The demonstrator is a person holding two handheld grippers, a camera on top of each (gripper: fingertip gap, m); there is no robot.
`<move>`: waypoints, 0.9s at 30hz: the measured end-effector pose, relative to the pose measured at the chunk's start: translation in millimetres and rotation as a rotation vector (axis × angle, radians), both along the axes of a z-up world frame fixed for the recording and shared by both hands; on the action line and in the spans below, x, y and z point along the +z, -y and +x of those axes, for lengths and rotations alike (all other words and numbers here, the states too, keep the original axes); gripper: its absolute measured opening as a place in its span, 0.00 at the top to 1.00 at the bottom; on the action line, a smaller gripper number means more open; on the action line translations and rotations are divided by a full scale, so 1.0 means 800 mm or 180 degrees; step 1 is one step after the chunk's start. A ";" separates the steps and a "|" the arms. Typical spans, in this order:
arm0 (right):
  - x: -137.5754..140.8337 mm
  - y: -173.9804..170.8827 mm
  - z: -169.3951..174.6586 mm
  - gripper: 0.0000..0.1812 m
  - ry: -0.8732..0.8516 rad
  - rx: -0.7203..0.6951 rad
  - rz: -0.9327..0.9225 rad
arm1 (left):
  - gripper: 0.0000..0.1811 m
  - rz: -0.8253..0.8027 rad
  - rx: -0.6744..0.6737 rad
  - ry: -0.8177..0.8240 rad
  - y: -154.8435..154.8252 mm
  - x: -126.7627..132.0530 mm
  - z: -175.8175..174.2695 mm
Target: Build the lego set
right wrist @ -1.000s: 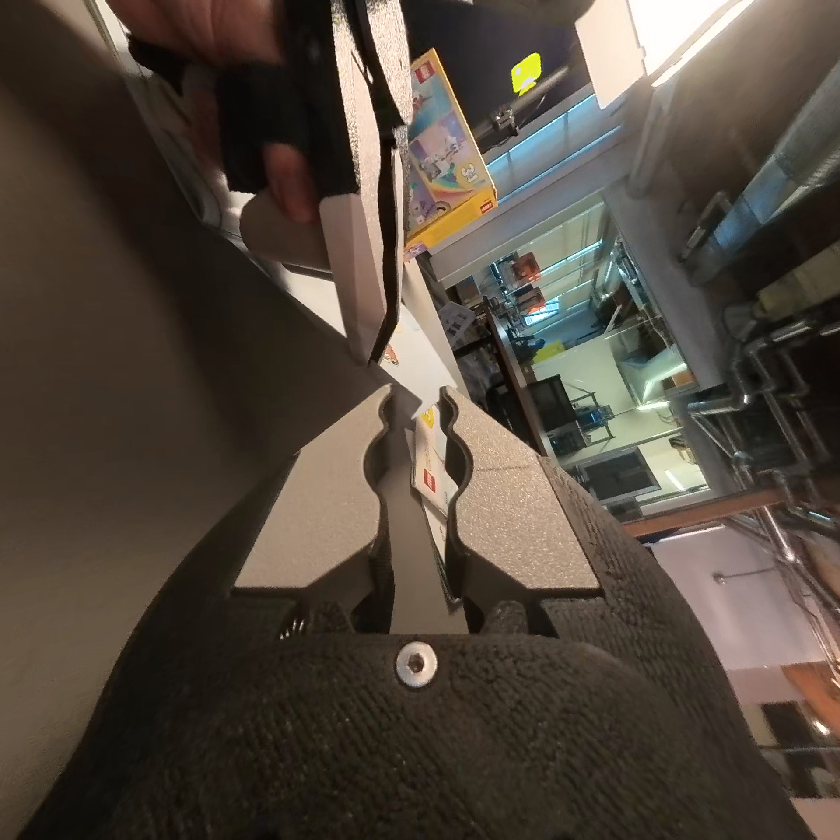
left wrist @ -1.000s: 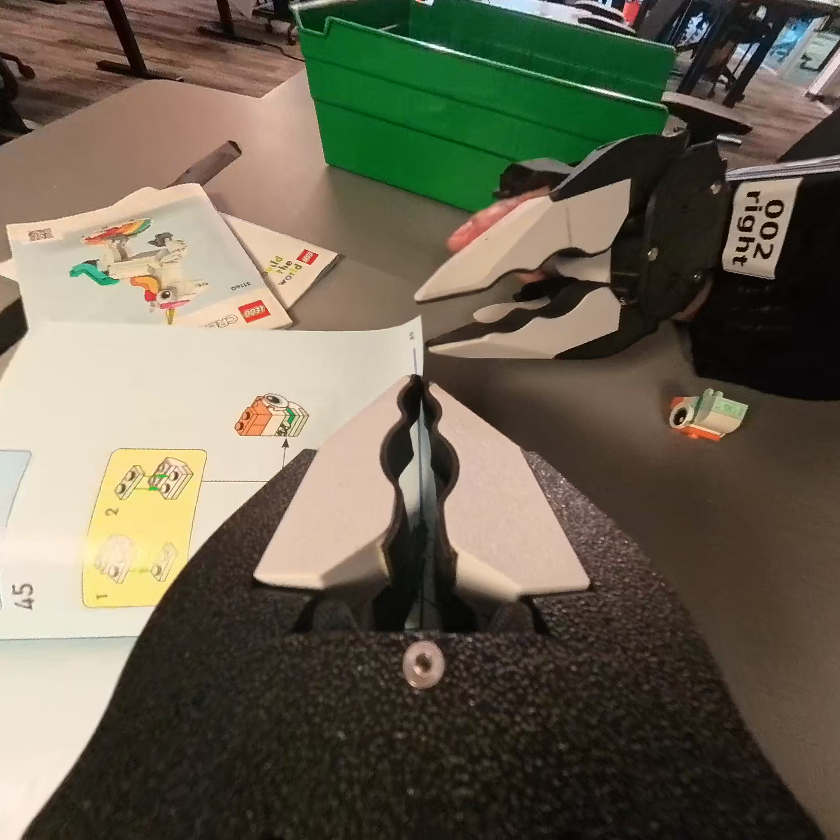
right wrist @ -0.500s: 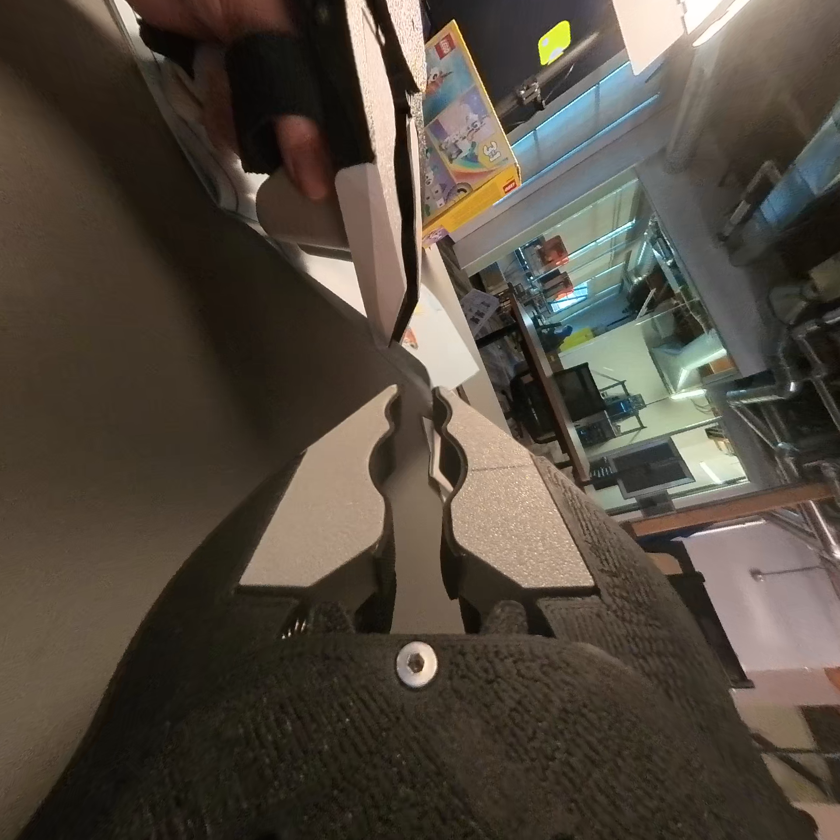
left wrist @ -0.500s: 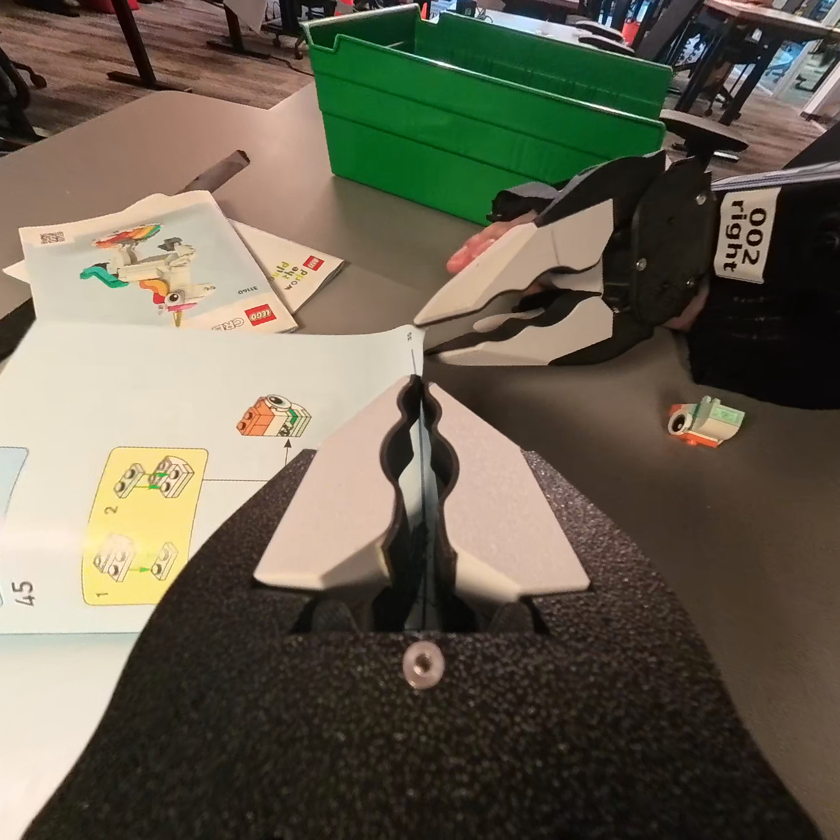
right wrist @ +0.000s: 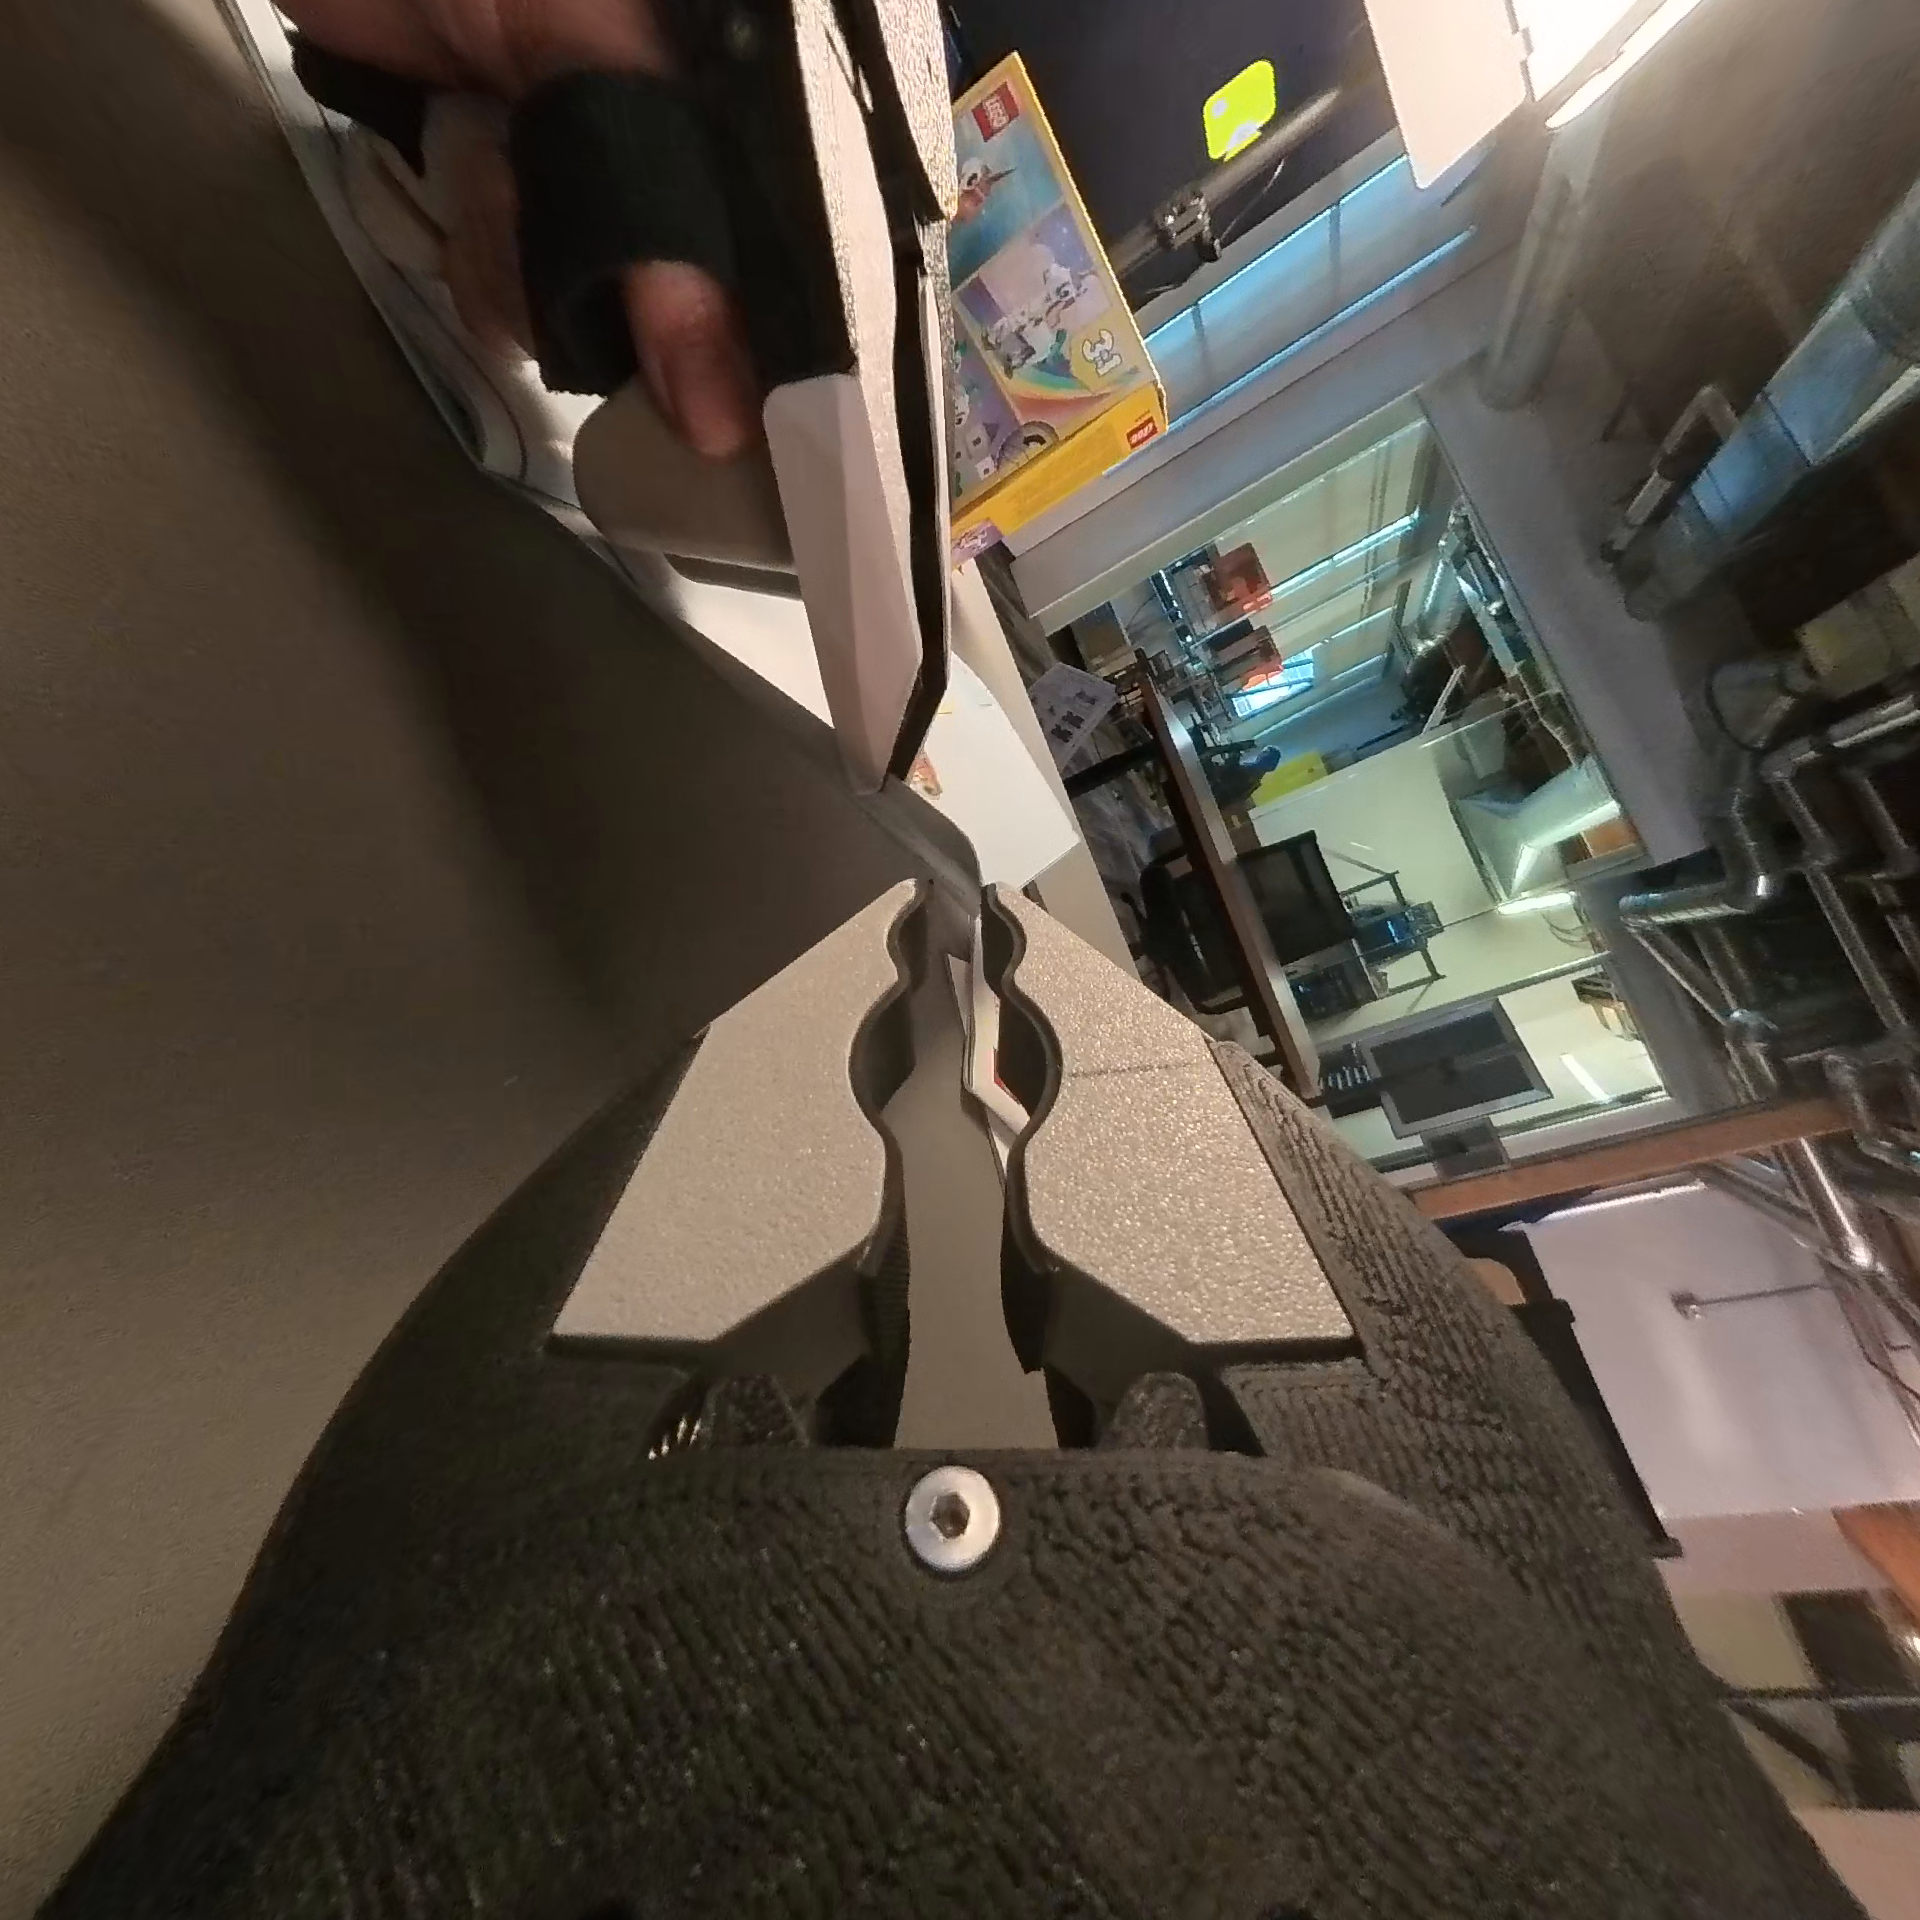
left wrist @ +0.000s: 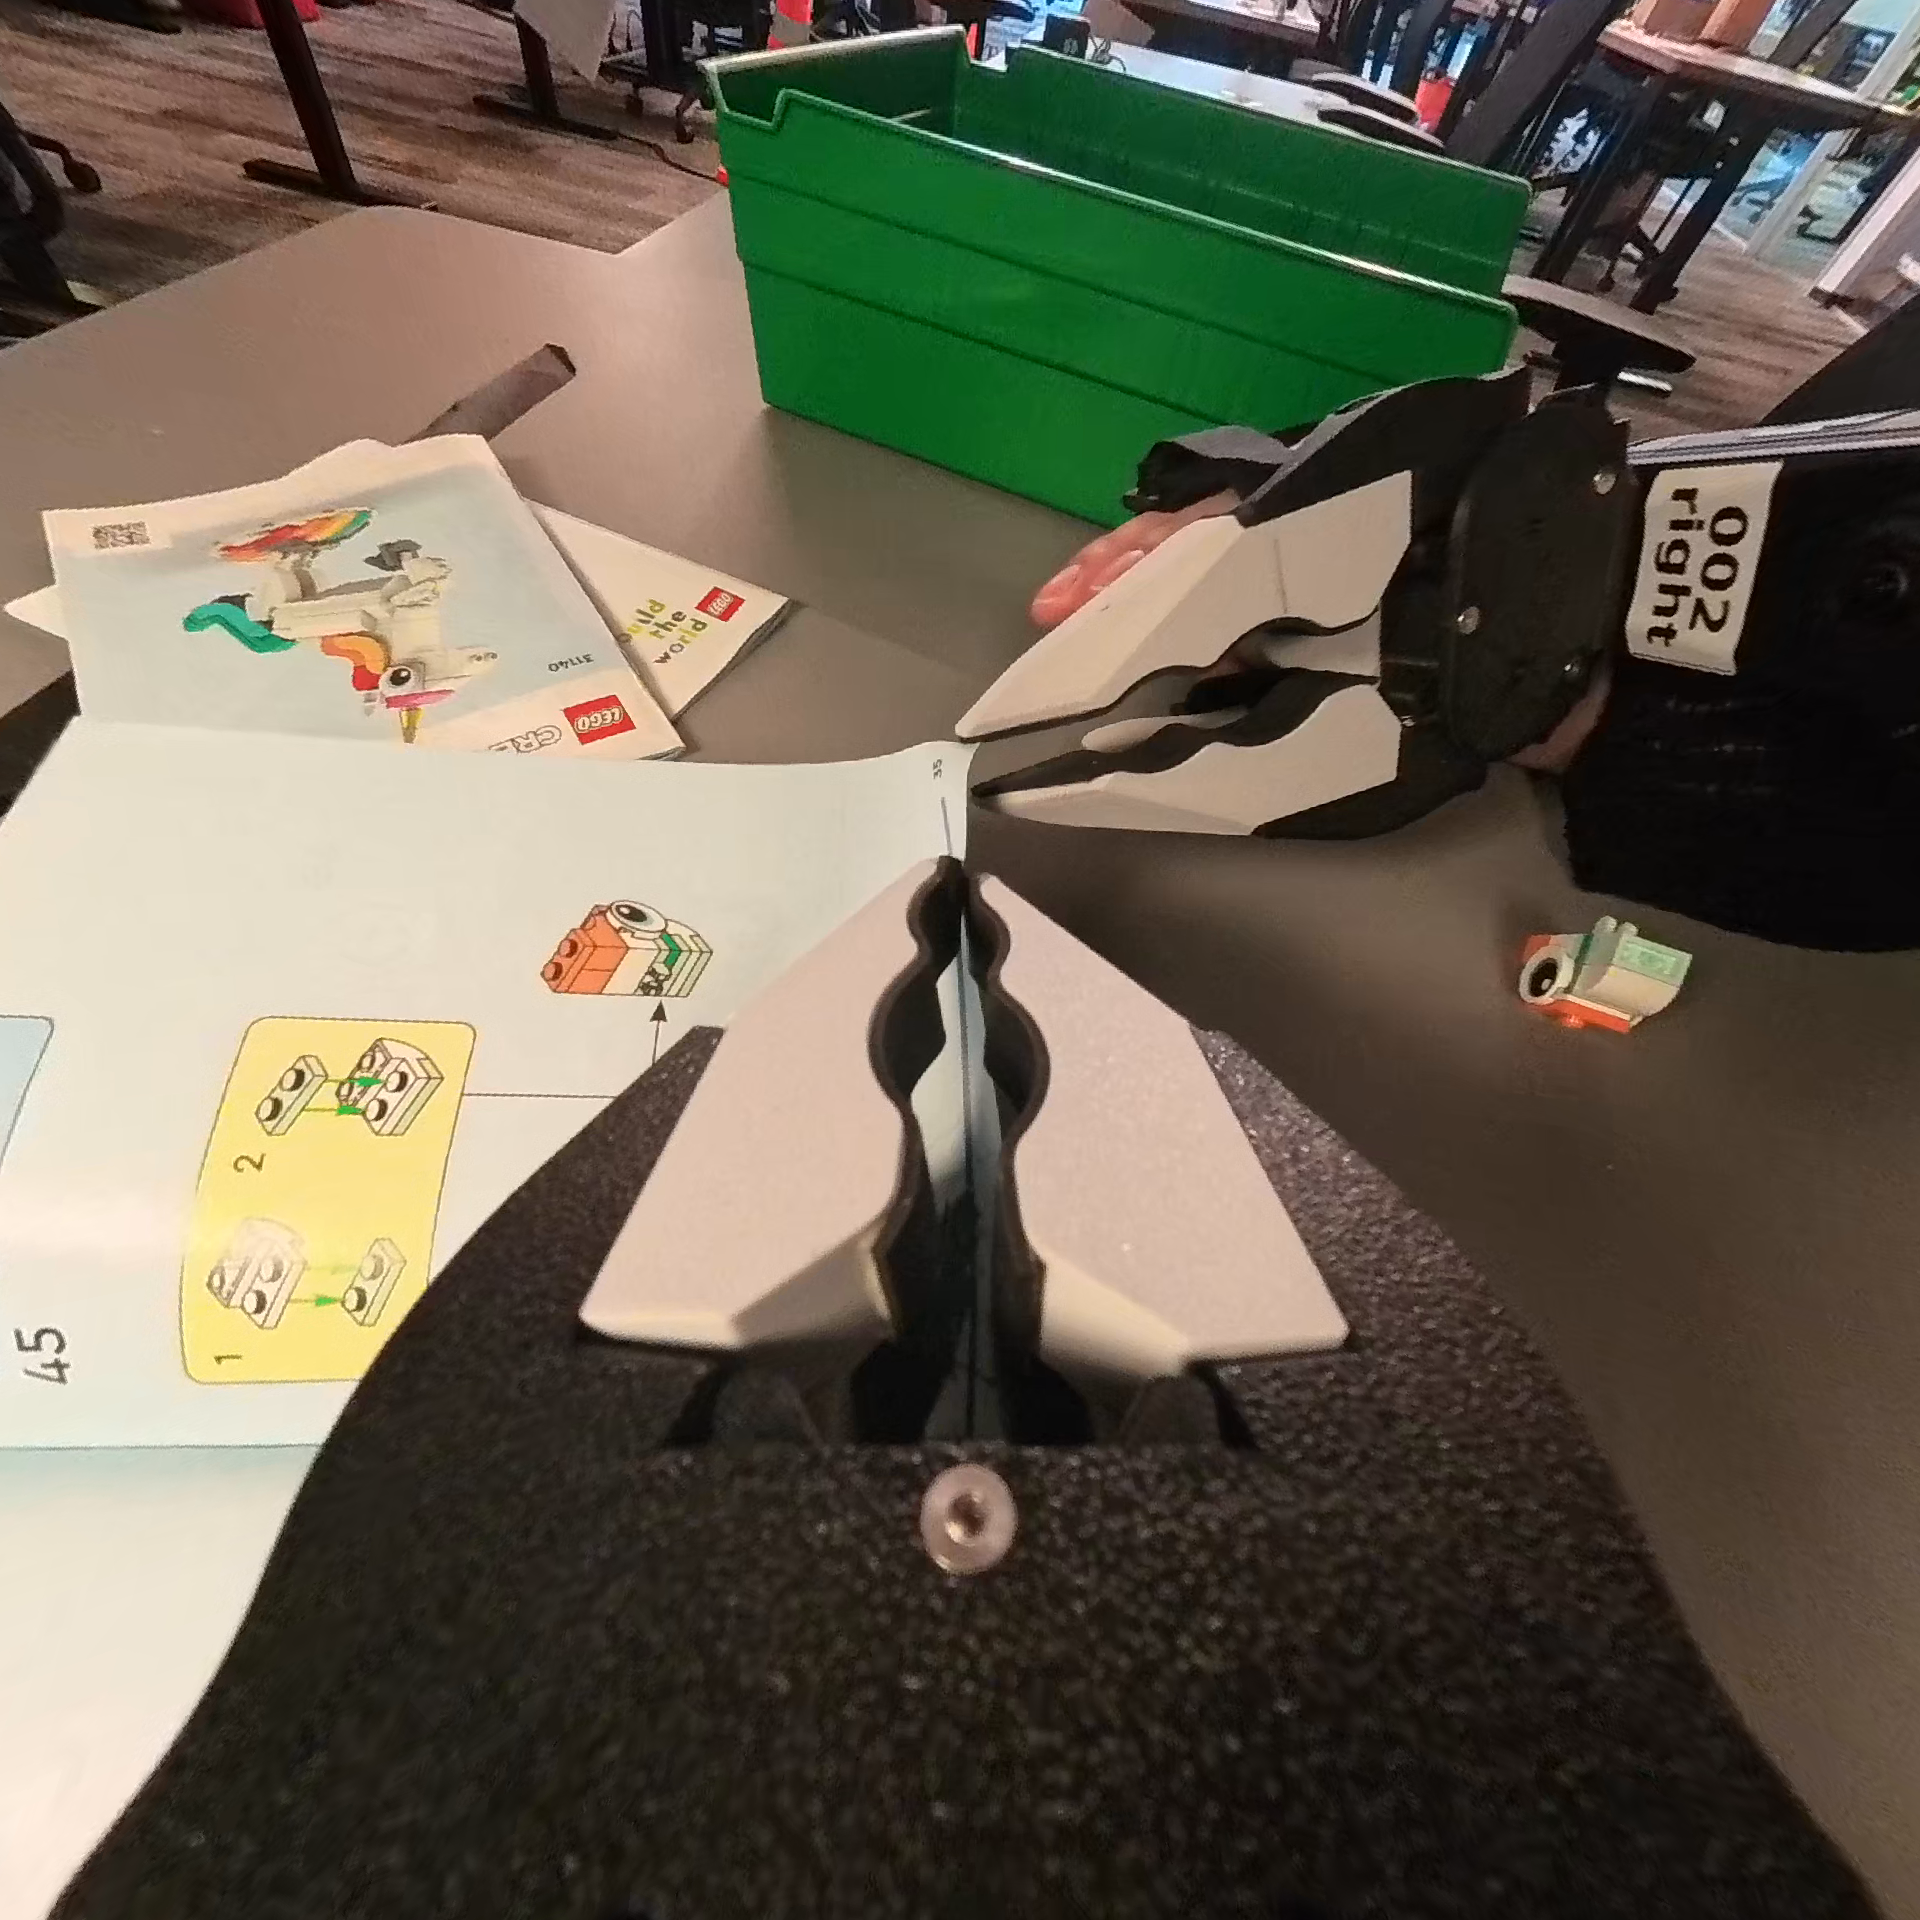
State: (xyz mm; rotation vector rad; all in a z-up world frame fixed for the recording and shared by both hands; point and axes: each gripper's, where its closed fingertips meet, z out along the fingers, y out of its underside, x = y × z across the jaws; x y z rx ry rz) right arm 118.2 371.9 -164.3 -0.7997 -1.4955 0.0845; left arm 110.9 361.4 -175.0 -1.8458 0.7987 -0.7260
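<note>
My left gripper [left wrist: 954, 871] is shut on the right edge of an open light-blue instruction page [left wrist: 436, 894], and the sheet runs back between its fingers. My right gripper [left wrist: 969, 766] lies on its side with its tips at the page's upper right corner, jaws a narrow gap apart around the corner. In the right wrist view my right gripper [right wrist: 951, 891] shows the same narrow gap with the page edge in it, and the left gripper [right wrist: 883, 644] stands just beyond. A small orange, white and green lego build [left wrist: 1600, 977] with an eye lies on the table to the right.
A green bin [left wrist: 1091, 270] stands at the back of the grey table [left wrist: 1455, 1247]. Two closed booklets [left wrist: 343, 613] lie behind the open page. A yellow lego box [right wrist: 1039, 312] shows in the right wrist view. A person's hand [right wrist: 675, 343] holds the left gripper. The tips of both grippers are at nearly the same place.
My right gripper has moved left and down to the page's corner and its jaws have narrowed. My left gripper has kept its hold on the page.
</note>
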 end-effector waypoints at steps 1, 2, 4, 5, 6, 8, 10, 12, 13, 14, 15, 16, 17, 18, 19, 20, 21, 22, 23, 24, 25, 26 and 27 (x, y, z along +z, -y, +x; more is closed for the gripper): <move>0.000 0.000 0.000 0.96 -0.0001 -0.0002 0.0002 | 1.00 0.0001 0.0000 -0.0004 0.000 0.000 0.000; 0.000 0.000 0.000 0.96 -0.0002 -0.0003 0.0005 | 1.00 0.0001 0.0000 -0.0007 0.000 0.000 0.000; 0.000 0.000 0.000 0.96 -0.0004 -0.0004 0.0008 | 1.00 -0.0003 -0.0003 -0.0001 0.000 0.000 0.000; 0.001 0.000 0.000 0.96 -0.0005 -0.0004 0.0010 | 1.00 -0.0007 -0.0003 0.0005 0.000 0.000 0.000; 0.001 0.000 0.000 0.96 -0.0007 -0.0005 0.0012 | 1.00 -0.0009 -0.0003 0.0011 0.000 0.000 0.000; 0.001 0.000 0.000 0.96 -0.0010 -0.0005 0.0017 | 1.00 -0.0010 -0.0004 0.0015 0.000 0.000 0.000; 0.002 0.000 0.000 0.97 -0.0017 -0.0004 0.0018 | 1.00 -0.0002 -0.0005 0.0011 0.000 0.001 0.000; 0.002 0.000 0.000 0.97 -0.0021 -0.0006 0.0020 | 1.00 -0.0003 -0.0007 0.0010 0.001 0.001 0.000; 0.002 0.000 0.000 0.97 -0.0022 -0.0006 0.0023 | 1.00 -0.0005 -0.0008 0.0011 0.001 0.001 0.000; 0.002 0.000 0.000 0.97 -0.0020 -0.0006 0.0024 | 1.00 -0.0005 -0.0007 0.0013 0.001 0.001 0.000; 0.002 0.000 0.000 0.97 -0.0018 -0.0007 0.0026 | 1.00 -0.0007 -0.0007 0.0016 0.000 0.001 0.000; 0.002 0.000 0.000 0.97 -0.0019 -0.0006 0.0029 | 1.00 -0.0009 -0.0008 0.0018 0.000 0.001 0.000; 0.002 0.000 0.000 0.97 -0.0019 -0.0006 0.0029 | 1.00 -0.0010 -0.0008 0.0020 0.000 0.001 0.000; 0.002 0.000 0.000 0.97 -0.0018 -0.0006 0.0027 | 1.00 -0.0010 -0.0007 0.0021 0.000 0.001 0.000; 0.002 0.000 0.000 0.97 -0.0016 -0.0007 0.0029 | 1.00 -0.0008 -0.0007 0.0020 0.000 0.001 0.000; 0.002 0.000 0.000 0.97 -0.0016 -0.0008 0.0031 | 1.00 -0.0003 -0.0005 0.0016 0.000 0.001 0.000; 0.002 -0.001 0.000 0.97 -0.0017 -0.0009 0.0031 | 1.00 0.0003 -0.0001 0.0012 0.000 0.001 0.000; 0.002 0.000 0.000 0.97 -0.0017 -0.0010 0.0030 | 1.00 0.0005 0.0000 0.0010 0.000 0.001 0.000; 0.002 -0.001 0.000 0.97 -0.0016 -0.0010 0.0031 | 1.00 0.0004 -0.0001 0.0008 0.000 0.001 0.000; 0.002 -0.001 0.000 0.97 -0.0016 -0.0011 0.0031 | 1.00 0.0001 -0.0001 0.0009 0.000 0.001 0.000; 0.002 -0.001 0.000 0.97 -0.0015 -0.0011 0.0029 | 1.00 0.0001 -0.0001 0.0011 0.000 0.001 0.000; 0.002 -0.001 0.000 0.97 -0.0016 -0.0010 0.0027 | 1.00 0.0001 -0.0001 0.0015 0.000 0.001 0.000; 0.002 -0.001 0.000 0.97 -0.0016 -0.0010 0.0025 | 1.00 -0.0001 0.0000 0.0018 0.000 0.001 0.000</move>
